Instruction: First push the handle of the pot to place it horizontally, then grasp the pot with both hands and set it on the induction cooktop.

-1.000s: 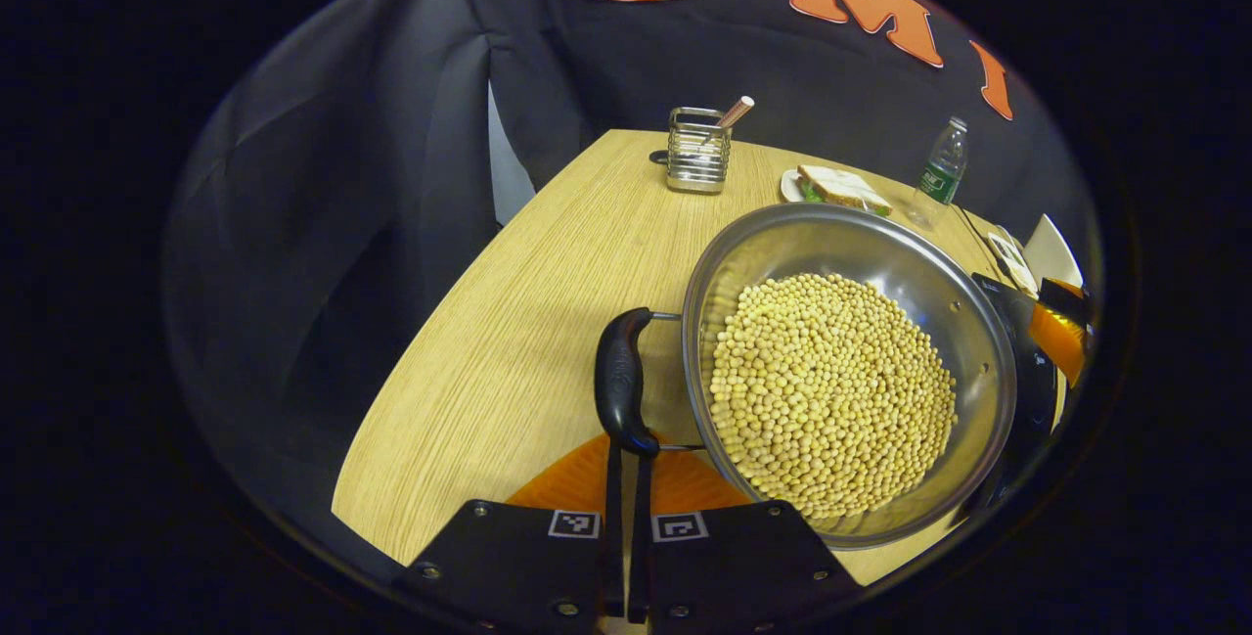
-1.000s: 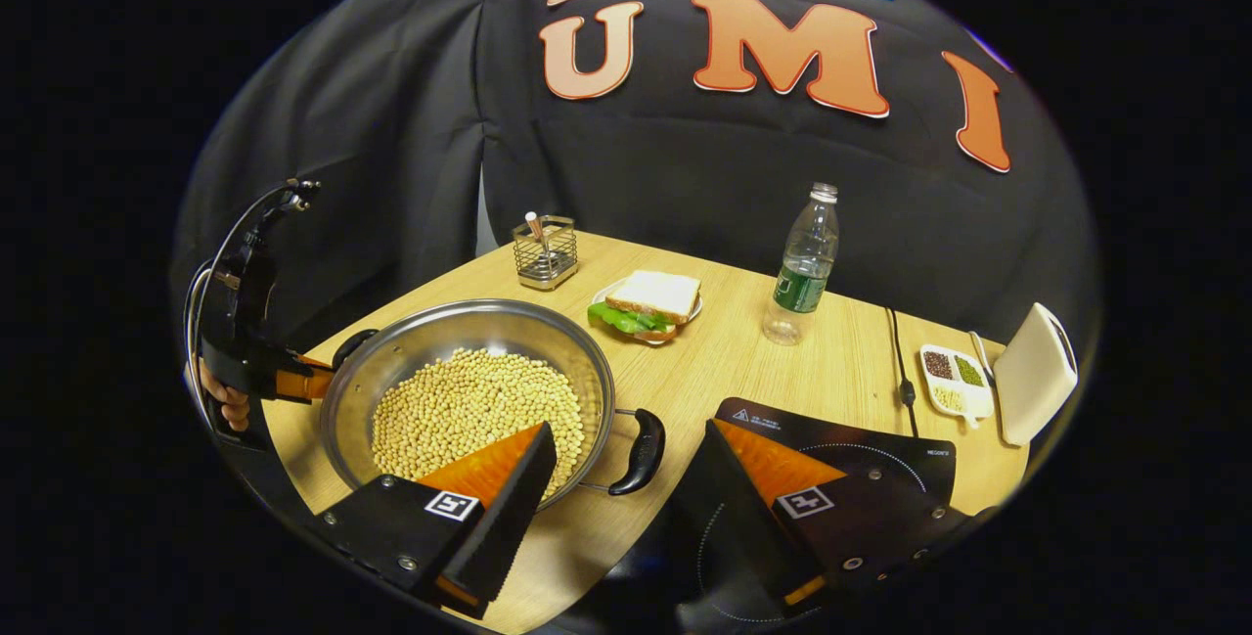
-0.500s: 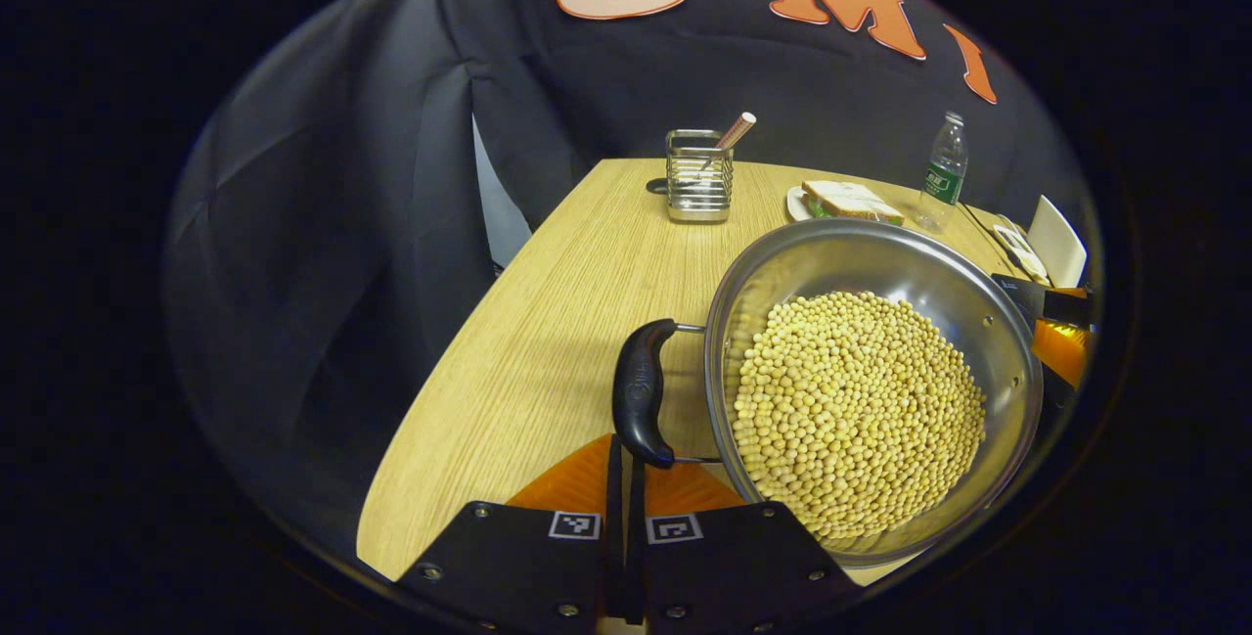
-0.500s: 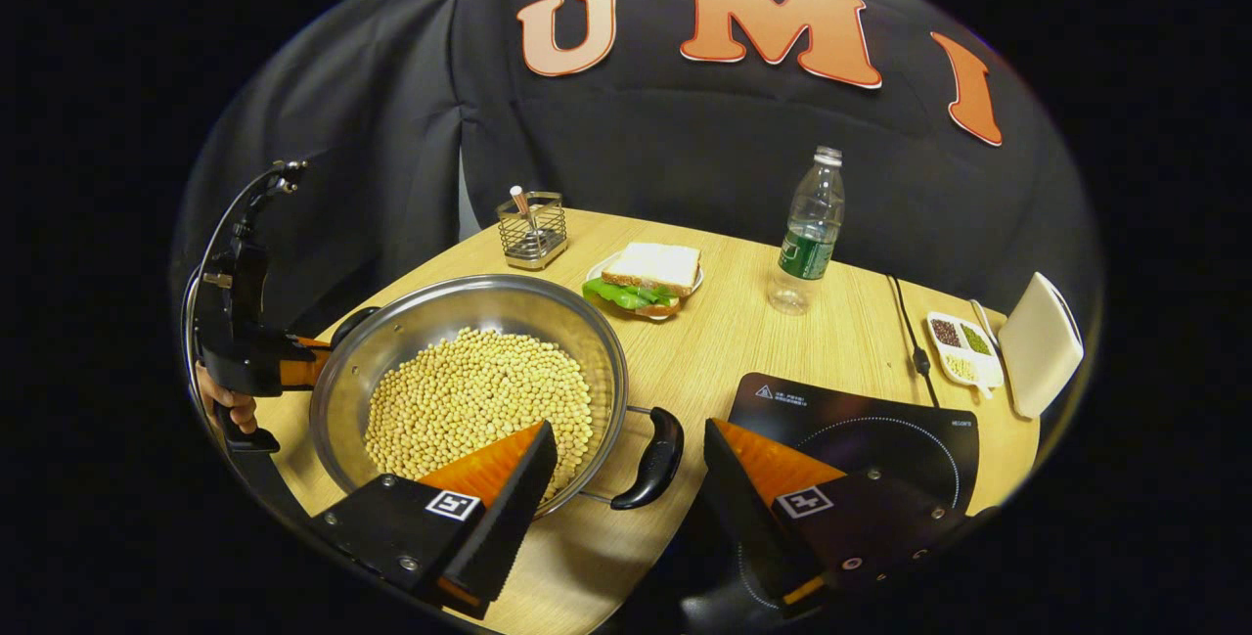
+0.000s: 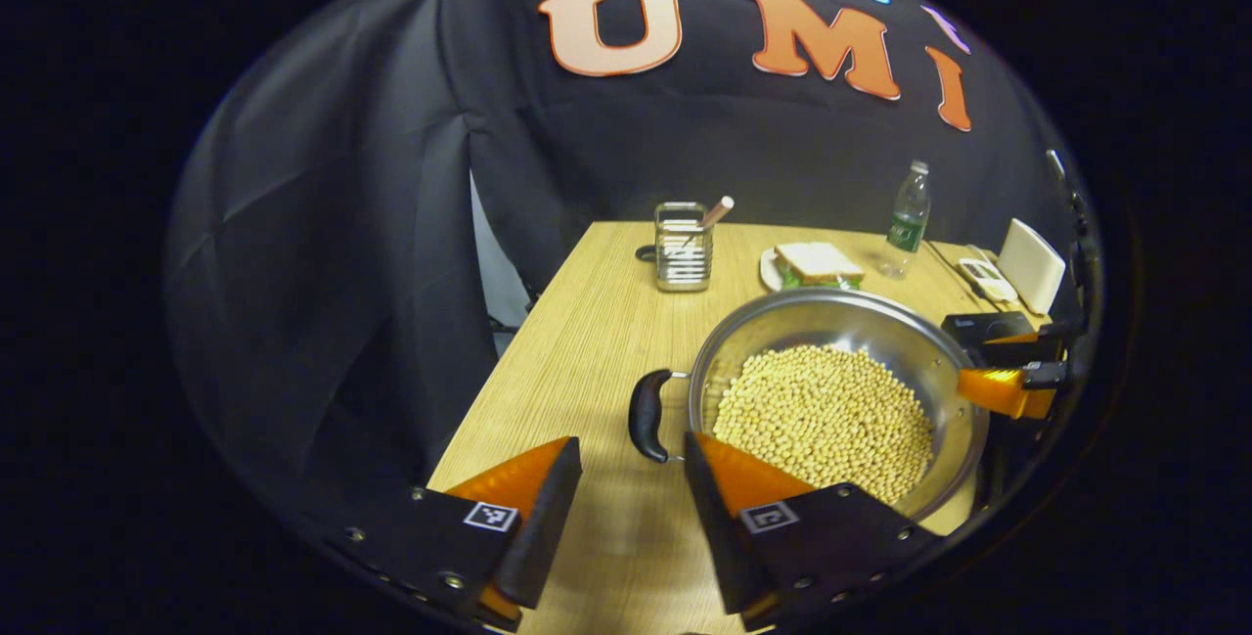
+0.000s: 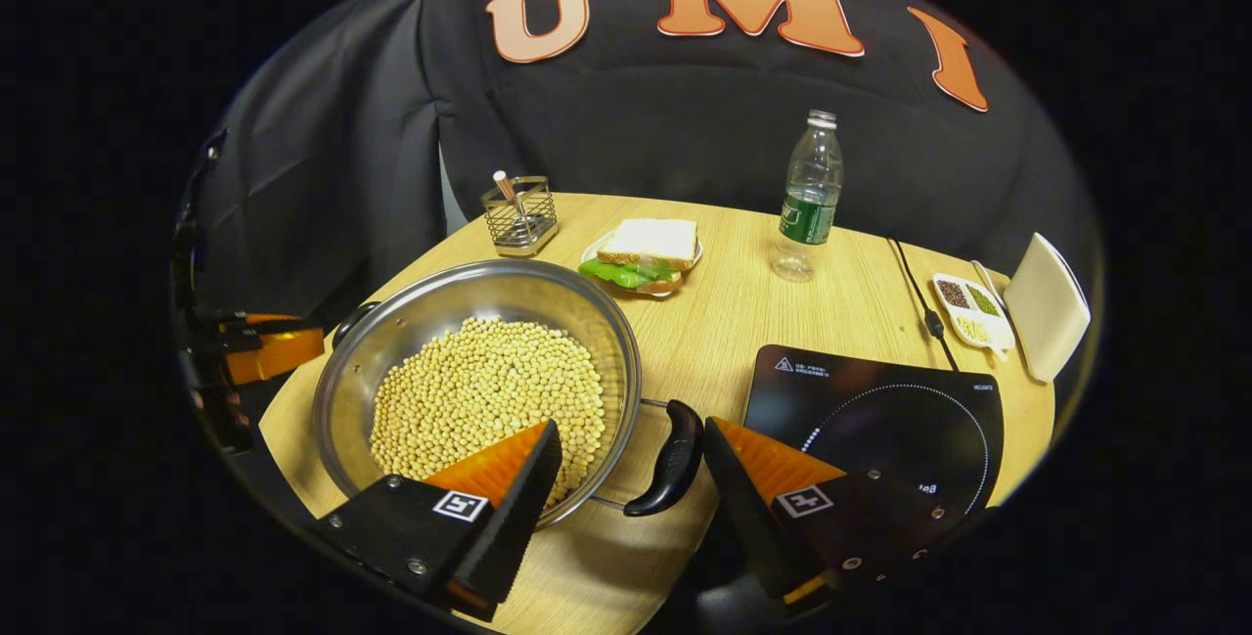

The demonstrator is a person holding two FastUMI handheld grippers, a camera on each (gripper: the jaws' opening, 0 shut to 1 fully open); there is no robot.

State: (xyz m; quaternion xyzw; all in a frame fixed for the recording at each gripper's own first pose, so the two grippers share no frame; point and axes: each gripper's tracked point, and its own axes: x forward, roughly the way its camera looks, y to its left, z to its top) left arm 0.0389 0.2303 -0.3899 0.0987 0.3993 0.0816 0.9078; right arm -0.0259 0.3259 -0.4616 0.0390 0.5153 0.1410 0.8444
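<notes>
A steel pot [image 5: 831, 327] full of soybeans stands on the wooden table, with a black handle on each side. My left gripper [image 5: 631, 459] is open, and the pot's left handle [image 5: 646, 415] lies just ahead of its fingertips, untouched. My right gripper [image 6: 634, 439] is open too; the right handle [image 6: 670, 459] sits between its fingers, close to the right-hand one. The pot [image 6: 489, 293] rests left of the black induction cooktop [image 6: 880, 410], apart from it. One of the right gripper's fingers [image 5: 998, 390] shows at the pot's far side in the left gripper view.
Behind the pot are a wire utensil holder [image 6: 518, 214], a sandwich on a plate [image 6: 646, 249] and a water bottle [image 6: 807, 195]. A cable [image 6: 919, 293], a small sectioned dish [image 6: 968, 307] and a white box [image 6: 1047, 317] lie beyond the cooktop. The table's front edge is near.
My left gripper, shut against the left handle before, has opened and drawn back from it. My right gripper has moved in, so the right handle now lies between its fingers.
</notes>
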